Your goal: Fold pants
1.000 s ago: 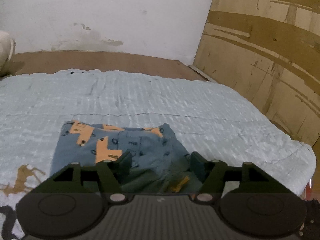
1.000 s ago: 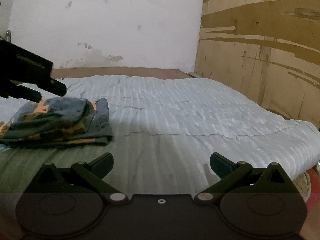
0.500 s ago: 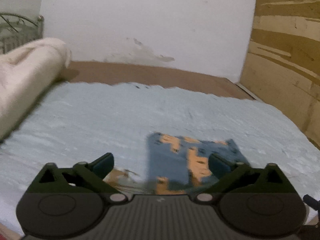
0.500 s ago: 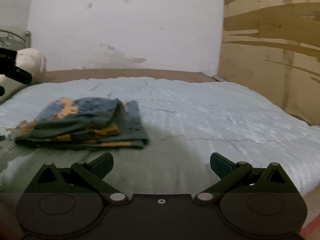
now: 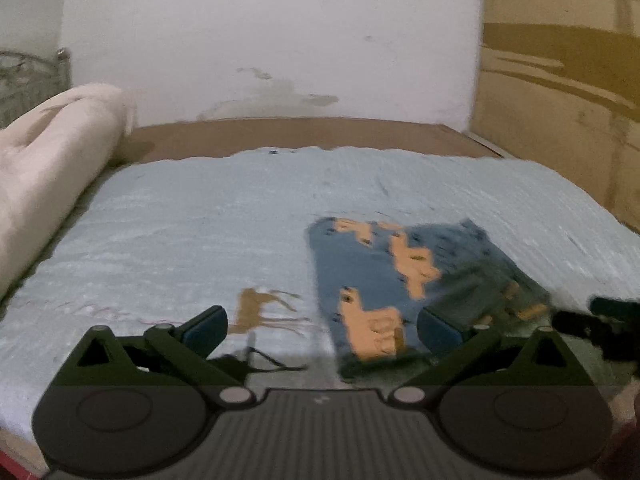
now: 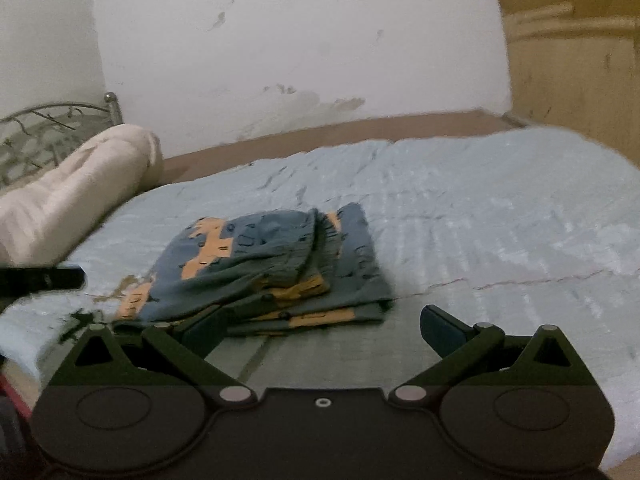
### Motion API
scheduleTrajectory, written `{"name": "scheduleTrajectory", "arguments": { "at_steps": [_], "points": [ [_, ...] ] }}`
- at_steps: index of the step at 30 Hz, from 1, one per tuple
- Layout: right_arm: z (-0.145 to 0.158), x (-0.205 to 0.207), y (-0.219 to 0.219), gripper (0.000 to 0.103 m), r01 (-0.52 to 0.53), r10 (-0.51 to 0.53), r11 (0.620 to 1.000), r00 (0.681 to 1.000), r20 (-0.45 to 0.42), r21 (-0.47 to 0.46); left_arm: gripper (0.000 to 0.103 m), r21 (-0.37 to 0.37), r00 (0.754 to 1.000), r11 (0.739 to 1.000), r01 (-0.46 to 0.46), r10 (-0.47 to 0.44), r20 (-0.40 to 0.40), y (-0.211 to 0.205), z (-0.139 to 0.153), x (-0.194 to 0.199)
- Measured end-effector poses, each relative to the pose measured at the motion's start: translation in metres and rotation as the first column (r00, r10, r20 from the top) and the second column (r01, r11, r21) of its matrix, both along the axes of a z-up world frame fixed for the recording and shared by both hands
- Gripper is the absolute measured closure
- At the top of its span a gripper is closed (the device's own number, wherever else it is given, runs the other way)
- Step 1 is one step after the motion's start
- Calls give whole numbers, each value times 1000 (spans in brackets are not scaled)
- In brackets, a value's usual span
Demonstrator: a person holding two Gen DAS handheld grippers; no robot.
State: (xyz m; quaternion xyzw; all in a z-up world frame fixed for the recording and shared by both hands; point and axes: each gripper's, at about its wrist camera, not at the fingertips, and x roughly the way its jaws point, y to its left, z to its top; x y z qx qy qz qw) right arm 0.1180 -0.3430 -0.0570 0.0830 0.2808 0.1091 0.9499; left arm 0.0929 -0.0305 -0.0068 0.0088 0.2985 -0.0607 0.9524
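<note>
Pants (image 6: 276, 268): folded blue-and-orange stack on the bed's pale blue cover (image 6: 500, 220).
Left hand-held gripper (image 5: 320, 328): released, nothing between its fingers, pants just beside.
Right hand-held gripper (image 6: 320, 326): released, empty, near the stack's front edge.
Step advice: probably finished; press uneven layers flat, avoid dragging.
Containers: none visible.

left tool (image 5: 322, 326) — opened, off pants (image 5: 400, 280) | both views swung left — pillow (image 6: 72, 192) visible
</note>
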Motion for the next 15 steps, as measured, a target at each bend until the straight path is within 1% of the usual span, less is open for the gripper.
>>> {"name": "scheduleTrajectory", "arguments": {
  "at_steps": [3,5,8,11,13,15],
  "points": [
    [0,9,-8,1,-1,4,997,999,-42,75,0,34,996,996,85,-85,14,-21,-4,-3],
    [1,14,-13,1,4,3,993,998,-59,115,0,68,990,988,142,-143,16,-37,-7,-2],
    [4,19,-14,1,-6,14,991,998,-60,134,0,140,977,968,206,-210,16,-62,-11,1],
    [5,27,-15,1,-49,59,985,997,-58,165,0,194,967,949,247,-255,17,-81,-15,7],
    [4,32,-17,1,-71,83,978,995,-57,197,0,209,963,943,259,-268,15,-89,-17,12],
    [3,42,-18,1,-90,107,970,992,-67,224,1,188,962,946,265,-273,18,-92,-17,17]
  ]
}}
